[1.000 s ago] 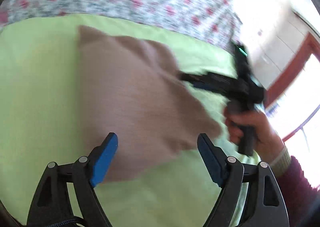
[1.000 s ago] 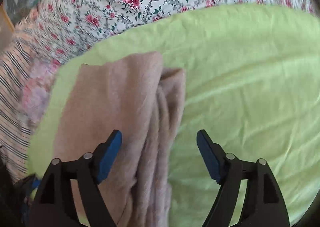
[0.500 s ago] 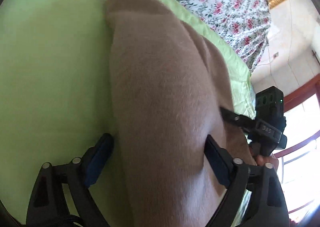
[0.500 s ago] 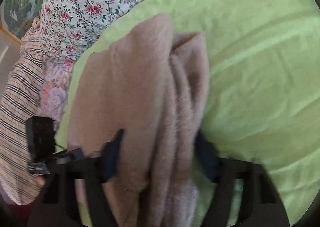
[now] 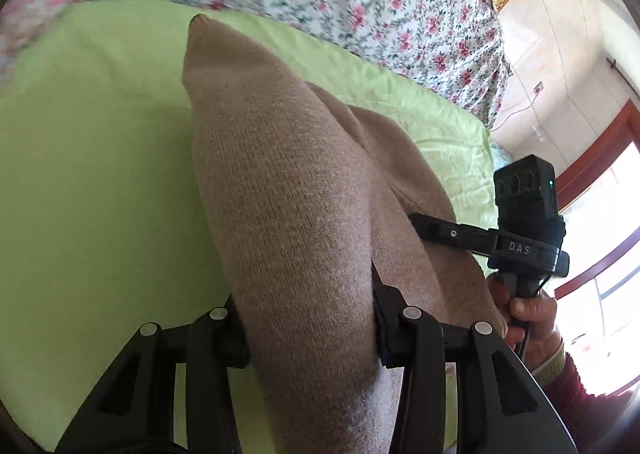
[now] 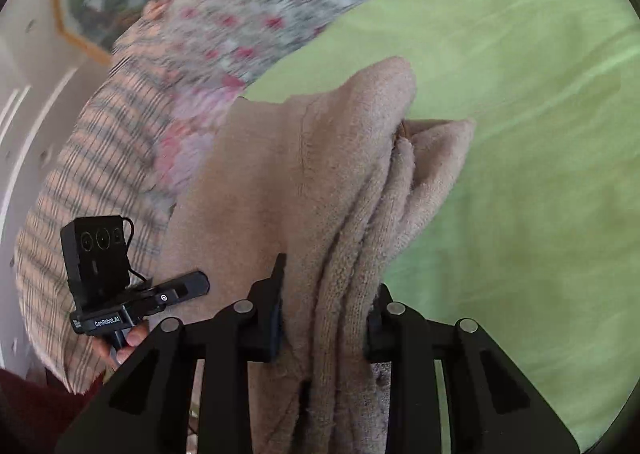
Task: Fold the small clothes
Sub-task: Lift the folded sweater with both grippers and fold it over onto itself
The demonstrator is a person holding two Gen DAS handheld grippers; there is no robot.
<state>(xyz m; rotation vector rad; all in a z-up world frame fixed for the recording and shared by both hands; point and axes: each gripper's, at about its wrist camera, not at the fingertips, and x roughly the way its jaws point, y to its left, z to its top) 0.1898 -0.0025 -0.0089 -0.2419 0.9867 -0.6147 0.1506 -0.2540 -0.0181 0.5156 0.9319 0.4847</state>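
Both tongs gripping the near edge of the knit, ready to fold it away from you.

Your left tongs (image 5: 308, 318) and right tongs (image 6: 324, 314) have just been closing and are now clamped on bunched folds at the near edge of the tan knit (image 5: 288, 181), which lies on the green sheet (image 5: 88, 173) of the bed. Lift both ends level and together so the layers don't slip, then carry them straight over the knit to its far edge. Beyond and to the right of the knit the sheet lies bare; further off comes the floral cover (image 6: 256, 9), and the bed drops off to the knit's sides.
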